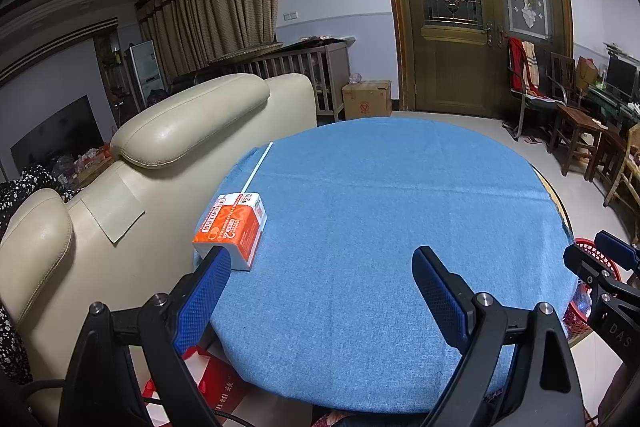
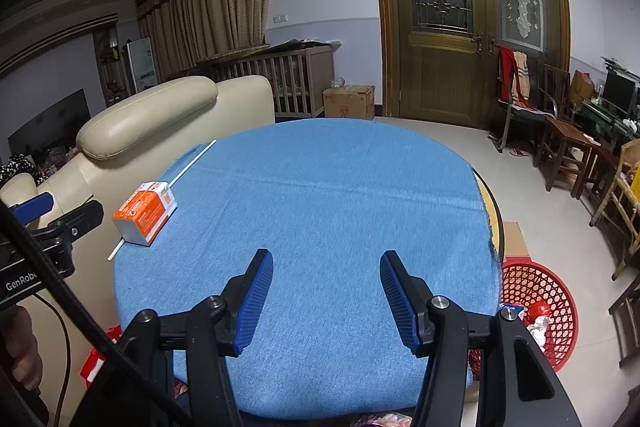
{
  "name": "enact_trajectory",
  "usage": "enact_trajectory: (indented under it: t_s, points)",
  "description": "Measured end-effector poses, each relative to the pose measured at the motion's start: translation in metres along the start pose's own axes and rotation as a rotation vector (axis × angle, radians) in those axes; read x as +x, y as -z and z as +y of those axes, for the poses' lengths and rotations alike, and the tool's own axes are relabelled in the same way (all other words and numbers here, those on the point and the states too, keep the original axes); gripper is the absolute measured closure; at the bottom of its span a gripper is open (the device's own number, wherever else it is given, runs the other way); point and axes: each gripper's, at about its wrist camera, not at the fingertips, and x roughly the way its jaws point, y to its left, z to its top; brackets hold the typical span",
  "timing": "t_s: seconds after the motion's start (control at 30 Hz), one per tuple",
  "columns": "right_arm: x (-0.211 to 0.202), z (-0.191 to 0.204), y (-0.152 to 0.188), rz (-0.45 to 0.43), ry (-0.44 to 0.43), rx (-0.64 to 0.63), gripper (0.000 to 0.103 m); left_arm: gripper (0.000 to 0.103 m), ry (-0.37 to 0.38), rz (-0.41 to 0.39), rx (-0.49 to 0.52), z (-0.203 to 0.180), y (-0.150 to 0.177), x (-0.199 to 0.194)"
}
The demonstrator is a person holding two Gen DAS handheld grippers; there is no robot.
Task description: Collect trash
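Both my left tongs (image 1: 322, 263) and right tongs (image 2: 326, 267) hang spread and empty over the blue surface (image 2: 320, 187). The orange carton (image 1: 231, 227) lies just beyond my left tongs' left finger, the red basket (image 2: 540, 307) right of my right tongs.

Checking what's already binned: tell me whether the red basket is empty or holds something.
Not empty. The red basket on the floor beside the table holds crumpled wrappers and a blue packet, visible through its rim. How full it is cannot be told.

The left gripper's (image 1: 322, 259) finger (image 1: 208, 287) covers the near corner of the orange carton (image 1: 232, 227) at the worktop's (image 1: 360, 207) left edge; its print is too small to read. The worktop's right edge hides part of the red basket (image 2: 544, 311), whose contents are unclear
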Motion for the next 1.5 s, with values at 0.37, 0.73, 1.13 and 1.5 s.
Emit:
enact_trajectory:
  t_s: [0.37, 0.73, 1.13, 1.5]
  points:
    - [0.002, -0.001, 0.0, 0.004, -0.001, 0.008, 0.043, 0.011, 0.002, 0.002, 0.003, 0.0, 0.001, 0.0]
    - [0.005, -0.007, 0.001, 0.016, 0.001, 0.022, 0.043, 0.011, 0.007, 0.009, 0.015, -0.008, -0.003, 0.0]
    - [0.009, -0.017, 0.003, 0.024, 0.01, 0.052, 0.043, 0.011, 0.019, 0.01, 0.036, -0.019, -0.006, 0.0]
    - [0.035, -0.033, -0.008, 0.053, 0.046, 0.061, 0.043, 0.011, 0.041, 0.039, 0.033, -0.032, -0.018, 0.027]
